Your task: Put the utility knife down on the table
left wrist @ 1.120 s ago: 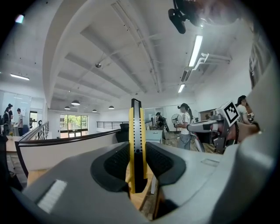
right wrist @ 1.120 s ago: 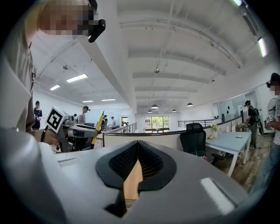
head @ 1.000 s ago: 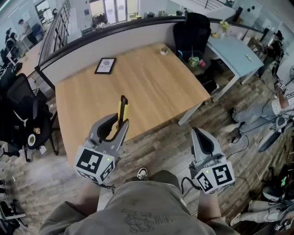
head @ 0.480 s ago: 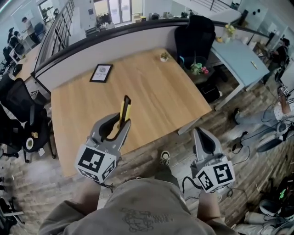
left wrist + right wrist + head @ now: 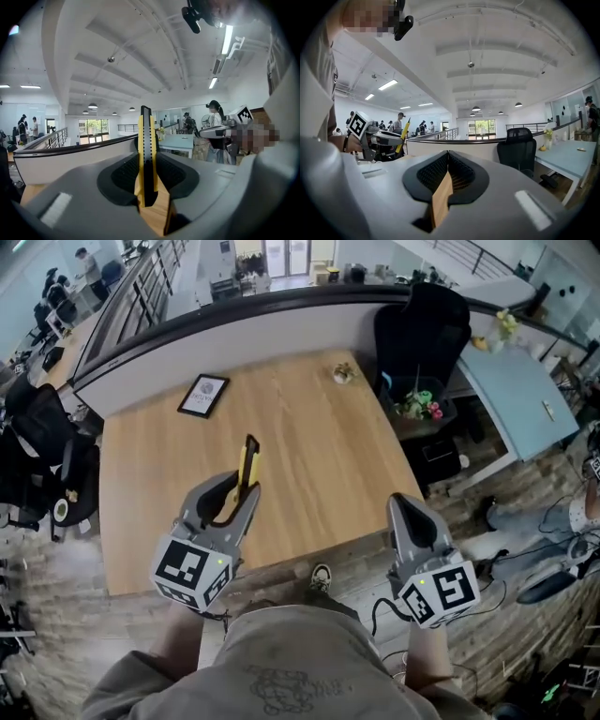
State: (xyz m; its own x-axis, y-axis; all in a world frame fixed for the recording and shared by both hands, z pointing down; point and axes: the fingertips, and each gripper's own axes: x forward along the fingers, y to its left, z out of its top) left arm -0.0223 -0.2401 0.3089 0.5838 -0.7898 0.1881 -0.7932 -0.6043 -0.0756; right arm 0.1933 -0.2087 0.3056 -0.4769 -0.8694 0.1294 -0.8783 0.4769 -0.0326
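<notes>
Well, my left tongs are clamped on the utility knife. The two black pads press its yellow sides, and the handle sits low in the grip. The knife stands nearly upright, its black tip leaning a little forward and clear above the pads. It is in the air, not down on anything, and from my head it shows over the near part of the wooden table.

My right tongs hold nothing. Their pads meet at the tips, with only a sliver of the table's wood showing through the slot lower down. They hover level over the floor, just off the table's near right edge, well apart from the left pair.

My shoe stands on the plank floor between the two.

Farther out on the table, a small framed picture lies near the far left corner and a little potted plant sits by the far edge. Behind them runs a low curved partition. A black office chair stands at the far right corner, beside a pale blue desk.
</notes>
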